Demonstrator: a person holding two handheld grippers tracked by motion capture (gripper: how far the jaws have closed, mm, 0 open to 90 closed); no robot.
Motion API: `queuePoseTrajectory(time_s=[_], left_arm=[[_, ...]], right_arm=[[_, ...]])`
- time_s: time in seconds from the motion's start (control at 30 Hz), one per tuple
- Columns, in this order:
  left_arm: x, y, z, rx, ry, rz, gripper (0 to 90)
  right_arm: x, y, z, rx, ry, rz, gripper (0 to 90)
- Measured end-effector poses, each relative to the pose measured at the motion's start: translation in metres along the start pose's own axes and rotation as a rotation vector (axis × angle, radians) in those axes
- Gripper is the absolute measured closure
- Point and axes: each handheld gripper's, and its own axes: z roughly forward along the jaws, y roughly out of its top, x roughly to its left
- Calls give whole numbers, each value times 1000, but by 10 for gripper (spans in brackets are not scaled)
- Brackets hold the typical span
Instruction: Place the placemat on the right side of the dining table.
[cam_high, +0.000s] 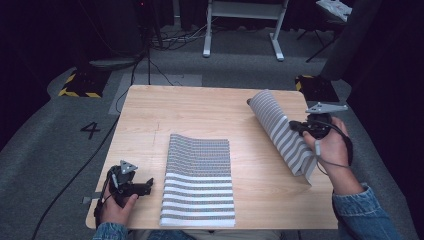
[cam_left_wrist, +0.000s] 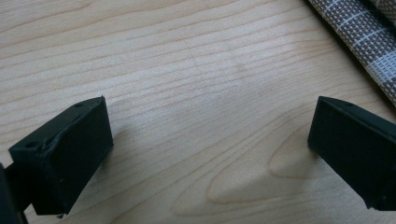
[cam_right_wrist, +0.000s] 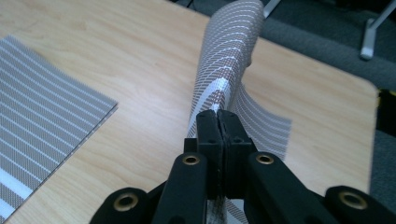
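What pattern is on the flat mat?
Grey and white stripes on the mat, clearest in the high view.

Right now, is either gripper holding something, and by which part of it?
The right gripper is shut on the lifted striped placemat, pinching its side edge. The left gripper is open above bare table, holding nothing.

In the left gripper view the striped mat (cam_left_wrist: 359, 32) is cut off at the two o'clock corner, only a wedge of its weave inside the picture, and the left gripper (cam_left_wrist: 205, 154) loses the base of both its jaws past the bottom edge. In the right gripper view the right gripper (cam_right_wrist: 218, 123) hides the strip of the lifted mat (cam_right_wrist: 229, 51) pinched between its jaws — and the flat mat (cam_right_wrist: 42, 107) runs out at nine o'clock. From the high view, the lifted mat (cam_high: 280, 127) covers the tabletop (cam_high: 200, 110) beneath it at three o'clock, its underside unseen.
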Motion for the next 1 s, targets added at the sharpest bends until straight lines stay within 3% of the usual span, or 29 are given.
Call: queuePoseTrajectory(time_s=[0.3,0.33,0.37,0.43,0.57,0.63,0.7,0.77,0.83,0.9,1.0], left_arm=[[0,0,0,-1,1,-1,1],[0,0,0,-1,1,0,1],[0,0,0,-1,1,0,1],[0,0,0,-1,1,0,1],[0,0,0,-1,1,0,1],[0,0,0,-1,1,0,1],[0,0,0,-1,0,1,0],[0,0,0,0,1,1,0],[0,0,0,-1,0,0,0],[0,0,1,-1,-3,1,0],[0,1,1,-1,-3,0,0]], right_arm=[[24,-33,43,76,101,15,882],[24,-33,43,76,101,15,882],[29,-39,49,96,75,-19,881],[31,-42,52,105,79,-26,881],[41,-54,62,123,150,-5,873],[43,-55,63,120,158,-2,867],[46,-57,63,115,181,12,807],[48,-59,62,76,230,30,667],[51,-58,59,36,248,32,535],[52,-57,53,1,244,20,487],[49,-56,43,-39,227,44,456]])
